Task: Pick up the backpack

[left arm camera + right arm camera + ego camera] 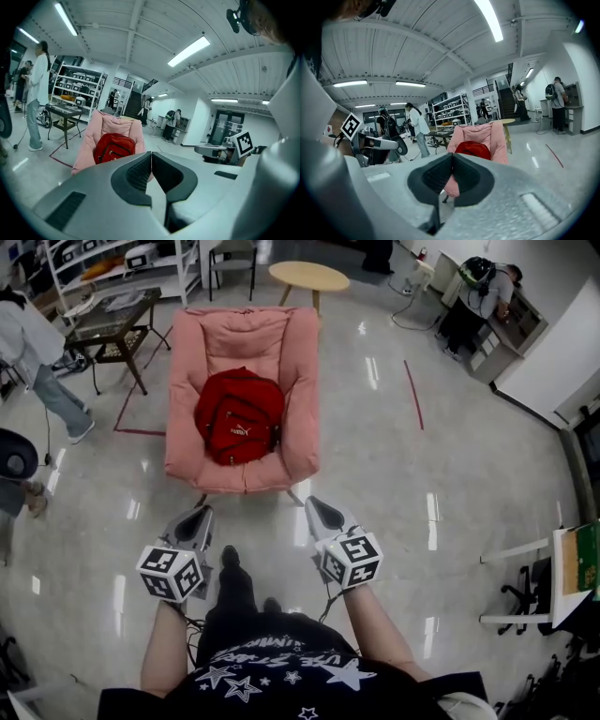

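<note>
A red backpack [239, 415] lies on the seat of a pink padded armchair [296, 390], straight ahead on the floor. In the left gripper view the backpack [114, 146] leans against the chair back [114, 126]; the right gripper view shows only its top [474, 148]. My left gripper [200, 516] hangs short of the chair's front edge, jaws shut with nothing between them. My right gripper [322, 510] sits level with it to the right, also shut and empty. Both point toward the chair without touching it.
A dark side table [111, 326] stands left of the chair and a round wooden table [308, 277] behind it. A person [37, 357] walks at the far left, another [483, 298] sits at a desk far right. Shelving [77, 91] lines the back wall.
</note>
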The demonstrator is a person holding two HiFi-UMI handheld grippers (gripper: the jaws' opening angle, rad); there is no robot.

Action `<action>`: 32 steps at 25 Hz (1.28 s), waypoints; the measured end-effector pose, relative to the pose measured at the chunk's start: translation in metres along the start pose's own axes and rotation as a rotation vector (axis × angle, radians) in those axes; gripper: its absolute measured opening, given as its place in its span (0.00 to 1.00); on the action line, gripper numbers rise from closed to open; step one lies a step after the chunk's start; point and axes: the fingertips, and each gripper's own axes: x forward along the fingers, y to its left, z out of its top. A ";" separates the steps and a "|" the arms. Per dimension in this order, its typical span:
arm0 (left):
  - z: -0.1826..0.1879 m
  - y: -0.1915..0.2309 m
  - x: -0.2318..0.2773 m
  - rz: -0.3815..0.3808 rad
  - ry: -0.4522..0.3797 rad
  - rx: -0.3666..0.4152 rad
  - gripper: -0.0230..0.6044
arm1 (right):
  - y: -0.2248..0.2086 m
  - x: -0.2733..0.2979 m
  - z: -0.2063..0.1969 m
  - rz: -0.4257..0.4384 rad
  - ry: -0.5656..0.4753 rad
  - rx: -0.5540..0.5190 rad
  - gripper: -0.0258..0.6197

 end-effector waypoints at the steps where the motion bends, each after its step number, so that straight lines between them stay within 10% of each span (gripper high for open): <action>1: 0.002 0.008 0.007 -0.004 0.003 -0.009 0.05 | -0.001 0.008 0.001 -0.003 0.007 -0.002 0.04; 27: 0.078 0.216 0.167 -0.184 0.151 -0.013 0.05 | -0.066 0.247 0.031 -0.235 0.117 0.078 0.05; 32: 0.079 0.237 0.185 -0.190 0.159 -0.022 0.05 | -0.064 0.271 0.014 -0.195 0.174 0.104 0.27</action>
